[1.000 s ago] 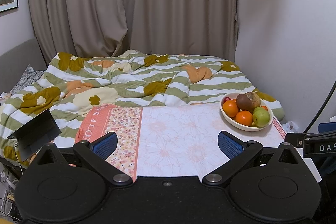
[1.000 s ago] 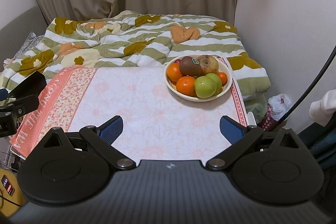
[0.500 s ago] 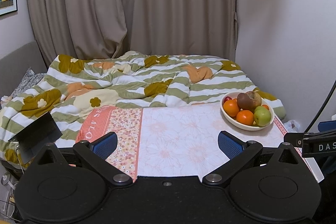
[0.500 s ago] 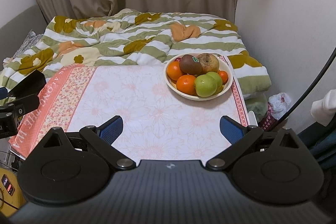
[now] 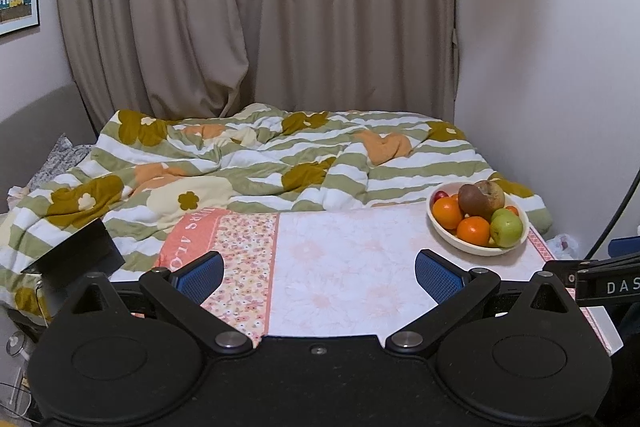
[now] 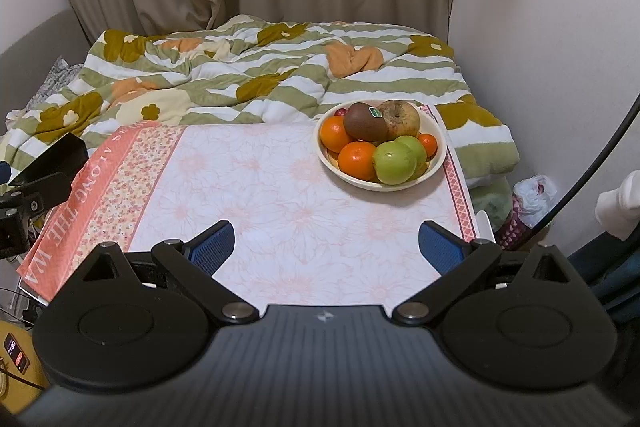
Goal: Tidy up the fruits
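A cream bowl [image 6: 439,151] stands at the far right of a table with a pink floral cloth [image 6: 272,195]. It holds oranges [image 6: 357,159], green apples [image 6: 394,163], a brown kiwi [image 6: 365,122] with a sticker and a wrinkled brown fruit [image 6: 400,116]. The bowl also shows in the left wrist view [image 5: 456,242], far right. My right gripper [image 6: 326,247] is open and empty over the table's near edge, short of the bowl. My left gripper [image 5: 318,275] is open and empty over the near edge, left of the bowl.
A bed with a green-striped flowered duvet [image 6: 256,75] lies right behind the table. Beige curtains [image 5: 256,11] hang at the back. A white wall [image 6: 552,27] is close on the right, with bags [image 6: 532,195] on the floor below. The other gripper's black body [image 6: 36,179] shows at the left.
Both wrist views have tilted up slightly, so the table and bowl sit lower in the frames. The bowl and the fruit have not moved. Both grippers stay open.
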A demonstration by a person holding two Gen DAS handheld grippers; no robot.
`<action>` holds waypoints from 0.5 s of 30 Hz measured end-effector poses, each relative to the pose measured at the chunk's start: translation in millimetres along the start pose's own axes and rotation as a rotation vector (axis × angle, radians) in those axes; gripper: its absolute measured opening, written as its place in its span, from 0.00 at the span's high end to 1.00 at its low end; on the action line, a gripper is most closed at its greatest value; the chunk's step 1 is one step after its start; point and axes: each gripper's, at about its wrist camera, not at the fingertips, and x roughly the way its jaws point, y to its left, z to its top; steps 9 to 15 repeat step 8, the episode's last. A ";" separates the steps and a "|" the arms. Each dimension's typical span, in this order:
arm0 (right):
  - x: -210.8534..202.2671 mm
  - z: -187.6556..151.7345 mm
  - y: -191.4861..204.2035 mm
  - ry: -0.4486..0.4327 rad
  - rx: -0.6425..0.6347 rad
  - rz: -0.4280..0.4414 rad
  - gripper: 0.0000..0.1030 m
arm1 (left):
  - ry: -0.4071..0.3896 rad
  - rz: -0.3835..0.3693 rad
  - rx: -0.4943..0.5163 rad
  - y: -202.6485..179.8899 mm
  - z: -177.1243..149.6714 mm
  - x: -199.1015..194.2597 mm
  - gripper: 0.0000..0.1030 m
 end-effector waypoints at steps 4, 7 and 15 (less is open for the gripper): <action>0.1 0.2 0.1 0.001 0.001 0.000 0.00 | 0.003 -0.002 -0.008 1.0 -0.3 0.7 0.00; 0.0 0.5 0.0 0.002 0.001 0.001 0.00 | -0.003 -0.004 -0.005 1.2 -1.1 -0.5 0.00; 0.1 0.4 0.0 0.002 0.001 0.002 0.00 | -0.005 0.000 -0.004 1.2 -1.2 -0.7 0.00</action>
